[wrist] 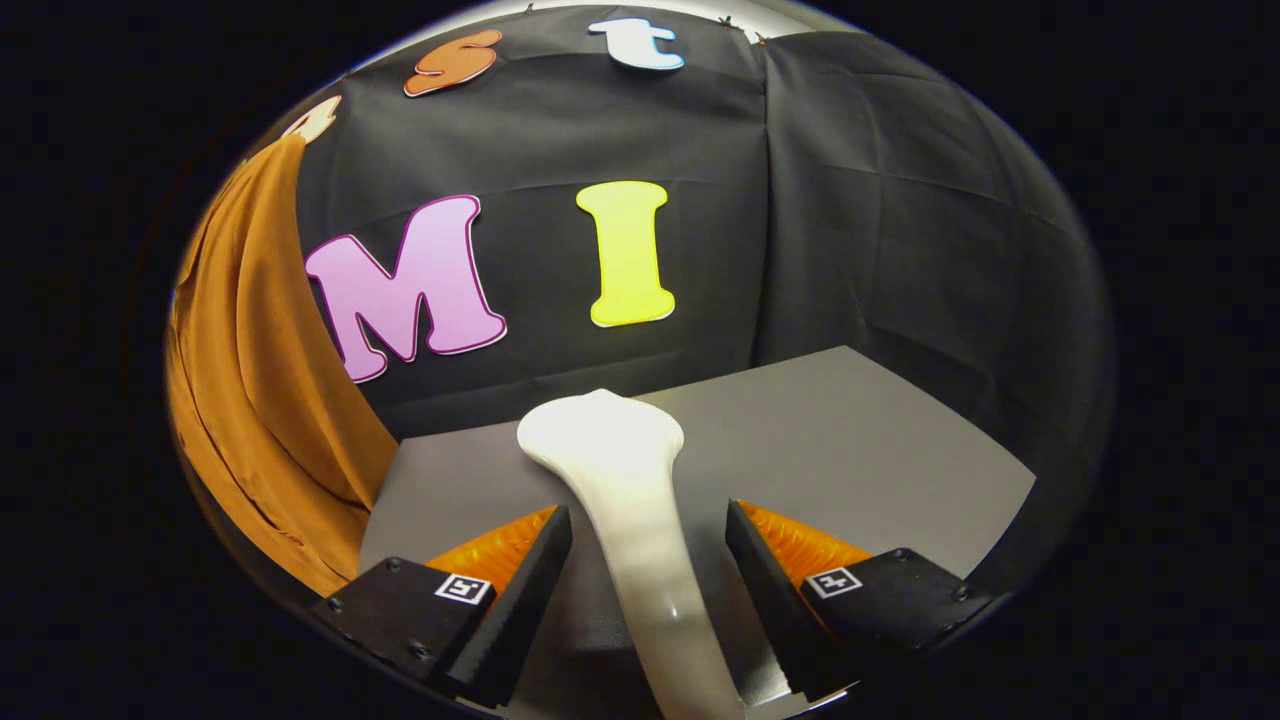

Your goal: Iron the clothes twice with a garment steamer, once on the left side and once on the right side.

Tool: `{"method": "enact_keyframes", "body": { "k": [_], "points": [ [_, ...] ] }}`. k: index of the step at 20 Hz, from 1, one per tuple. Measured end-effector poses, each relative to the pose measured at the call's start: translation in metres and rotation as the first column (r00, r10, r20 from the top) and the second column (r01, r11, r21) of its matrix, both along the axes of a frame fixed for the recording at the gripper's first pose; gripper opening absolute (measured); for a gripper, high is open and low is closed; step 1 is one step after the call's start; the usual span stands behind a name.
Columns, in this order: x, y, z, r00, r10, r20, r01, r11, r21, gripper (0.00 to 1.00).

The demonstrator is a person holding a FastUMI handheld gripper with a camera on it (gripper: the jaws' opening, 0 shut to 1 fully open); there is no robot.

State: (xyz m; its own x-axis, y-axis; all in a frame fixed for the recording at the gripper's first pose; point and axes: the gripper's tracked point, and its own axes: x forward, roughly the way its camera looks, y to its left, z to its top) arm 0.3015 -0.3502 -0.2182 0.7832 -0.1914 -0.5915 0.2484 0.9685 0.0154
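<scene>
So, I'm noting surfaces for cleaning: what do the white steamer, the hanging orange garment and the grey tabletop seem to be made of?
White garment steamer, lying between the open gripper fingers, untouched: probably smooth plastic, with a soft sheen and a highlight on its handle.
Orange garment: thin woven or knit fabric, matte, hanging in soft folds.
Grey tabletop: flat matte board or laminate; which one isn't clear.

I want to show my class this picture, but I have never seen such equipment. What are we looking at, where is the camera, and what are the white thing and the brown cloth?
The camera rides on a hand-held gripper and looks forward along its two fingers. Between them, on a grey table, lies a white garment steamer, its wide head pointing away. The fingers stand open on either side of its handle without touching it, so nothing is held. The brown garment hangs beside the table against the black booth wall.
</scene>
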Motion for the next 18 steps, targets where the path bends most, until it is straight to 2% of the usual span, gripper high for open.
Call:
{"method": "enact_keyframes", "body": {
  "k": [2, 3, 5, 6, 8, 11, 14, 15, 18],
  "points": [
    [-0.001, 0.0, -0.007, 0.999, 0.0, -0.035, 0.0, 1.0, 0.009, 0.95],
    [-0.001, 0.002, -0.01, 0.999, 0.006, -0.05, -0.005, 1.0, 0.023, 0.88],
    [-0.002, 0.001, -0.008, 0.998, 0.006, -0.065, -0.004, 1.0, 0.024, 0.64],
    [-0.002, 0.002, -0.013, 0.998, 0.013, -0.069, -0.012, 1.0, 0.026, 0.64],
    [-0.004, 0.003, -0.01, 0.998, 0.024, -0.065, -0.022, 0.999, 0.034, 0.56],
    [-0.005, 0.001, 0.0, 0.999, 0.022, -0.034, -0.021, 0.999, 0.034, 0.55],
    [-0.015, -0.007, 0.023, 0.999, -0.014, 0.029, 0.013, 1.0, 0.02, 0.54],
    [-0.017, -0.01, 0.031, 0.998, -0.029, 0.055, 0.028, 0.999, 0.019, 0.45],
    [-0.032, -0.009, 0.059, 0.991, -0.059, 0.121, 0.059, 0.998, 0.009, 0.45]
  ]
}}
